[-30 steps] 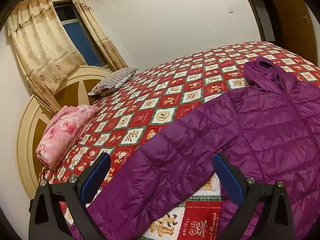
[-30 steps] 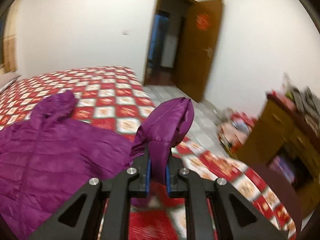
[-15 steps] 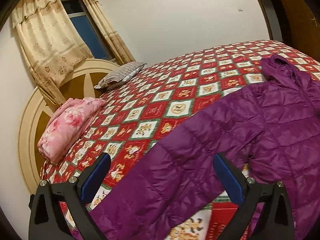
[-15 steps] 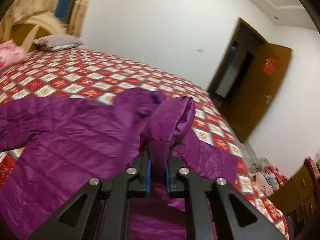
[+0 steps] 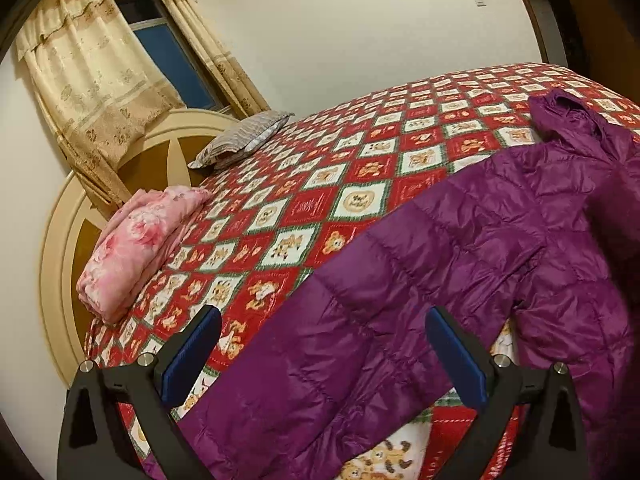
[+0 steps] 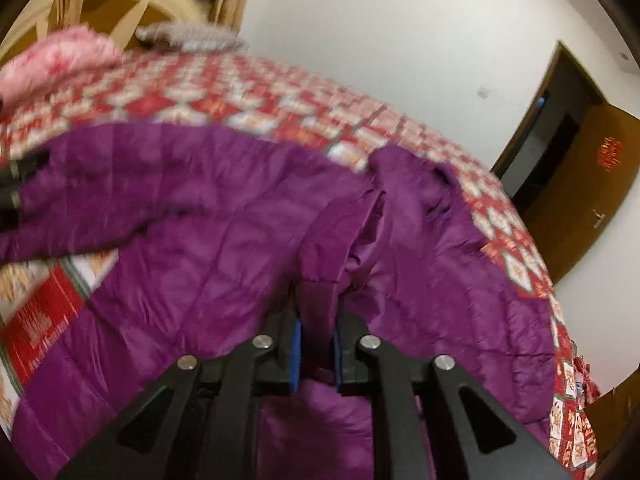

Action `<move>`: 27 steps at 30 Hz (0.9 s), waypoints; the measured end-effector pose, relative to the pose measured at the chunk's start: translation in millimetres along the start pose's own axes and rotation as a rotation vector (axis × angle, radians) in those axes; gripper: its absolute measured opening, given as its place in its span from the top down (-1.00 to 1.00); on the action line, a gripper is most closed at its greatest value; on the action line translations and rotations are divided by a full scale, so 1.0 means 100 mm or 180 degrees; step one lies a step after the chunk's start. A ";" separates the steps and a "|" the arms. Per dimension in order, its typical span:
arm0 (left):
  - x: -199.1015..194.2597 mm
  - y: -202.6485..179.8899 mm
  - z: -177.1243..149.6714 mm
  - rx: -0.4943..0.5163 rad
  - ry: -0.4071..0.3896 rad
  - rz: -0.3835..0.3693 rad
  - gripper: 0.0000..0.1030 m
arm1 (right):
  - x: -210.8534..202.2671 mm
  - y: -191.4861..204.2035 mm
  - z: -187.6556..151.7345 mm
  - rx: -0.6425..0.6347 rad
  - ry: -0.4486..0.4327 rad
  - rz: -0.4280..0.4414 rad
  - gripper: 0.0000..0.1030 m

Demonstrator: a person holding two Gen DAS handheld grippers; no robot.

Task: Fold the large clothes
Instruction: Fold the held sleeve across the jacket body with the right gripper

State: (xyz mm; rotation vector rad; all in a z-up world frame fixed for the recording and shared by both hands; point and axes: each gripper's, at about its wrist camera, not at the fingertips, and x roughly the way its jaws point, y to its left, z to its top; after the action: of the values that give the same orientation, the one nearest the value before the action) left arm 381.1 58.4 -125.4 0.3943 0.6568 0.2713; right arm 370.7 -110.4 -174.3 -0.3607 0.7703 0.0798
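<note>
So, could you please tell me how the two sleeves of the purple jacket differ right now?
The left sleeve lies stretched out flat on the quilt, between the open left gripper and untouched; the right sleeve is folded across the jacket body, its cuff between the right gripper, whose jaws have just been opening. Both are purple and quilted.

A purple quilted hooded jacket (image 5: 500, 240) is spread front-up across the red-and-white patterned bedspread (image 5: 360, 160), one sleeve (image 5: 320, 360) stretched towards the near edge, the other sleeve (image 6: 332, 248) folded inward over the chest, the hood (image 5: 560, 116) laid flat beyond.
</note>
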 end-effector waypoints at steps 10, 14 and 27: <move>-0.36 -0.44 0.45 -0.0021 -0.0244 -0.0161 -0.98 | -0.89 -0.96 -0.19 0.0607 -0.0397 0.0469 -0.13; -0.47 -1.01 0.59 0.0205 -0.0373 -0.0342 -0.98 | -0.71 -1.74 -0.27 0.1080 -0.0377 -0.0143 0.41; 0.15 -2.14 0.36 0.0671 -0.0075 -0.0165 -0.98 | 0.46 -2.78 -1.14 0.1691 0.0425 -0.0629 0.71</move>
State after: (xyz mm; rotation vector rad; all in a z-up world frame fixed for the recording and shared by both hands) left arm 441.1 -136.3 -200.9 0.5807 0.6737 0.1481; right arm 383.9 -412.6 -200.5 0.0661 0.8511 -0.3335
